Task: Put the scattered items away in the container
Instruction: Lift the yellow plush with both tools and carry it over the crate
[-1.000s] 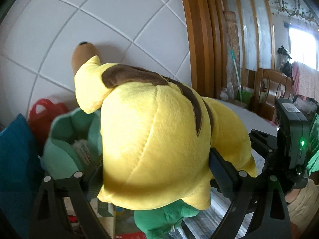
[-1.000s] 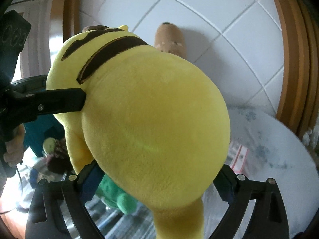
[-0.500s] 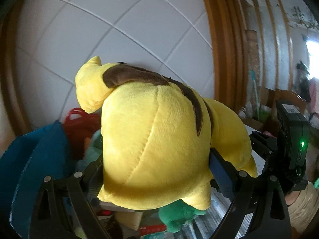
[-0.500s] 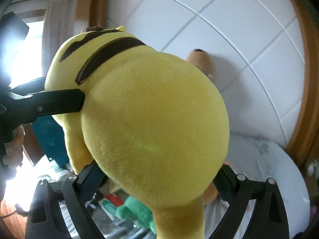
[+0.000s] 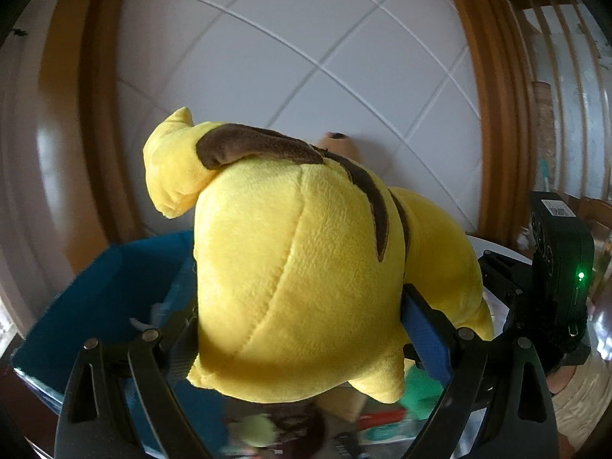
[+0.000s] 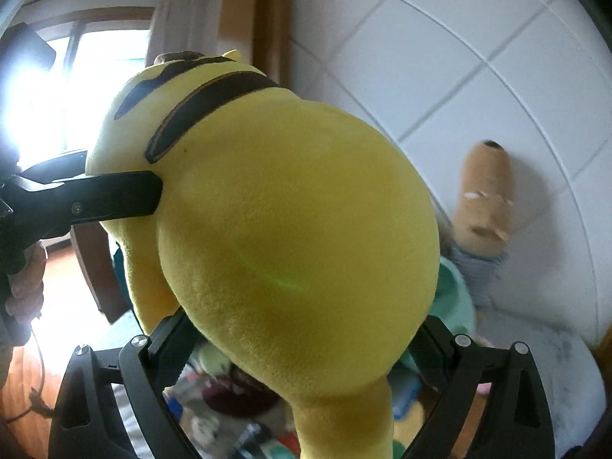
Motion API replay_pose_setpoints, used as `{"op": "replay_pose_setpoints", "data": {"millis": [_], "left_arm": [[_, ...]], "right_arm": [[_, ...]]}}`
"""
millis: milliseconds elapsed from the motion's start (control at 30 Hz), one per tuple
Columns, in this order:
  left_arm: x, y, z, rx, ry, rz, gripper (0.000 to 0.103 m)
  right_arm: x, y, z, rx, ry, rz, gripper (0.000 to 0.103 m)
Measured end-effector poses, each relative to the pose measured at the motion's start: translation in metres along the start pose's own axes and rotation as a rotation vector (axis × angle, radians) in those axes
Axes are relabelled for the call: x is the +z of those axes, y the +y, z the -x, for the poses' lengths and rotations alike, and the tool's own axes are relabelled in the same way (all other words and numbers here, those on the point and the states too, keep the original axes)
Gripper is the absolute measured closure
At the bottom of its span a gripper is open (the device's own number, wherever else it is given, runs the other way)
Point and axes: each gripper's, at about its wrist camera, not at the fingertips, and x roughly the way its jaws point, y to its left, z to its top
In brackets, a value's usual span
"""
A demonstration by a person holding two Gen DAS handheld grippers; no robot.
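Left gripper (image 5: 302, 329): squeezes the yellow plush toy (image 5: 306, 267).
Right gripper (image 6: 302, 344): squeezes the same toy.
Blue box (image 5: 95, 306): below, left.
Writing: none readable.

Daylight; window (image 6: 57, 76) glare blown out left, fisheye edges bent, bottom clutter blurred.

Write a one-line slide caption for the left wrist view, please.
Left gripper clamps a yellow plush toy above the blue container.
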Motion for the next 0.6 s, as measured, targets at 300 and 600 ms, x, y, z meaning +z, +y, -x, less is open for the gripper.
{"op": "replay_pose_setpoints", "data": {"millis": [300, 600], "left_arm": [[0.022, 0.151, 0.014, 0.06, -0.047, -0.037, 0.009], [0.051, 0.29, -0.034, 0.037, -0.015, -0.02, 0.008]], "right_arm": [[0.083, 0.089, -0.101, 0.031, -0.08, 0.021, 0.007], [0.149, 0.13, -0.215, 0.021, -0.073, 0.007, 0.007]]}}
